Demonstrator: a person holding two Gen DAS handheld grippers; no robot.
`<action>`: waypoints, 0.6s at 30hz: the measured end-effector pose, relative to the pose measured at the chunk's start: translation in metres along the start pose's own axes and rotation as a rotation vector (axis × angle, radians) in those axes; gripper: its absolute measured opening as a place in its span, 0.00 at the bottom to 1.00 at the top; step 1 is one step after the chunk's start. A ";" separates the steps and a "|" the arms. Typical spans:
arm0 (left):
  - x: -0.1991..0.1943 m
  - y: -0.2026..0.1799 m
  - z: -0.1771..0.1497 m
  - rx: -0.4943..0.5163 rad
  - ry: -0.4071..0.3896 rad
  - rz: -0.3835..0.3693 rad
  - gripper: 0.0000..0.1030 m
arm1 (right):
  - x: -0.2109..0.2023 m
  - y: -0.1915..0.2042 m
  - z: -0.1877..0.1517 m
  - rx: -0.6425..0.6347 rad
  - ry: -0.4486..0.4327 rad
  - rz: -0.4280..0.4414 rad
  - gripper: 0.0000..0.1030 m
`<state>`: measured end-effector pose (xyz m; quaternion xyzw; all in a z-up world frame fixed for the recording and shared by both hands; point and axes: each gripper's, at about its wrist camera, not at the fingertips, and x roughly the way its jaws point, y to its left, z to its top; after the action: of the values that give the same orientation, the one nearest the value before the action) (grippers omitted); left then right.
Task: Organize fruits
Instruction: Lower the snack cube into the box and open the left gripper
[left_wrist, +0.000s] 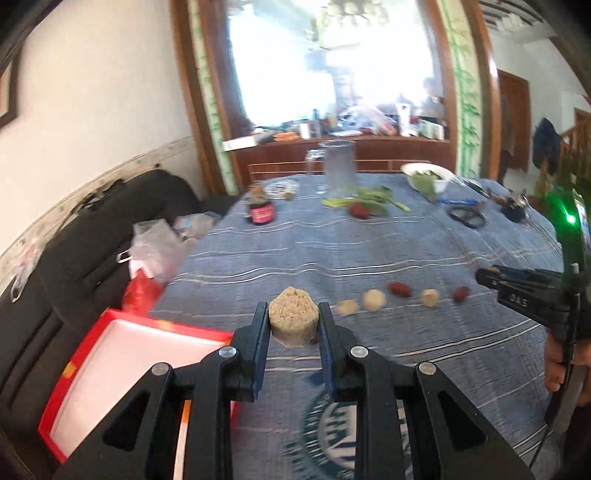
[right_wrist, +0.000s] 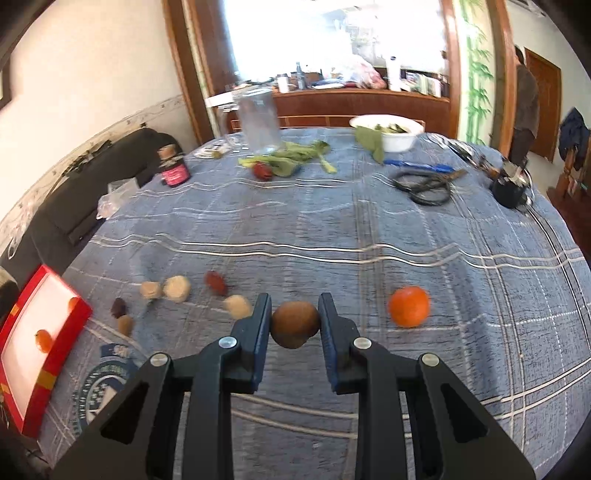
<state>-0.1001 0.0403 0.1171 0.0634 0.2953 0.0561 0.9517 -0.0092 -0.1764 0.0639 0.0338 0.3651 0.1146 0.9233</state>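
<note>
Two grippers are showing, the left gripper clamping one tan cake and the right gripper clamping one brown fruit. One orange is lying right of those jaws; two small oranges are sitting in one red box far left. Three pale cakes and two red dates are lying left of them.

The red box (two oranges inside) runs off the left edge.

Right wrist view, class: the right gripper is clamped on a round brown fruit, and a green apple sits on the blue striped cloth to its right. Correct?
Not quite. In the right wrist view, the right gripper does clamp the round brown fruit, but the fruit to its right on the blue striped cloth is a round orange fruit, not a green apple.
</note>
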 end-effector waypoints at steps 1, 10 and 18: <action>-0.002 0.008 -0.003 -0.011 0.000 0.011 0.23 | -0.002 0.009 0.000 -0.012 -0.002 0.008 0.27; -0.009 0.075 -0.033 -0.112 0.019 0.124 0.23 | -0.016 0.138 -0.009 -0.151 0.003 0.210 0.27; -0.028 0.136 -0.059 -0.187 -0.012 0.250 0.23 | -0.024 0.237 -0.035 -0.267 0.044 0.361 0.27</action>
<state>-0.1657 0.1752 0.1054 0.0112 0.2729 0.2010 0.9407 -0.0940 0.0477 0.0888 -0.0263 0.3545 0.3261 0.8759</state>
